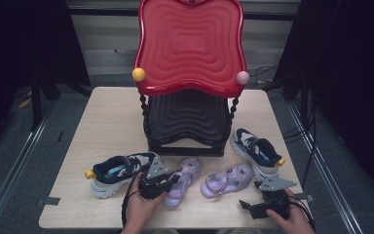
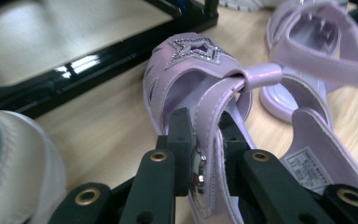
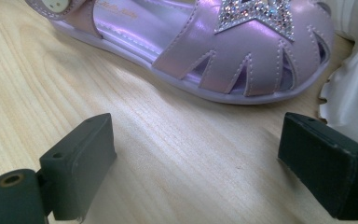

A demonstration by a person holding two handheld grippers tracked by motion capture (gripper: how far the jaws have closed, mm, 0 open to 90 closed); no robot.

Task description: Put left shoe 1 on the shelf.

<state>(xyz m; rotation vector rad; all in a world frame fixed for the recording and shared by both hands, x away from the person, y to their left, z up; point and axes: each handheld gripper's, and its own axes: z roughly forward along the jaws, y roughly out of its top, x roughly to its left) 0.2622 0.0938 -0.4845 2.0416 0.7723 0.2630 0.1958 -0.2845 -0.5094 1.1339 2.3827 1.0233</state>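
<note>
Pinching a lilac sandal (image 2: 200, 88), left gripper (image 2: 199, 140) fingers closed.

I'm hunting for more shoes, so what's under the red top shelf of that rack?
Under the red shelf sits a black shelf, and its visible surface carries no shoes. The red shelf covers its rear part, so that stays unknown.

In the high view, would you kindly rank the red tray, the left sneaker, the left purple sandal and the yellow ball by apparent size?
1. Red tray, though nearer the camera.
2. Left sneaker.
3. Left purple sandal, partly hidden by the left claw.
4. Yellow ball.
</note>
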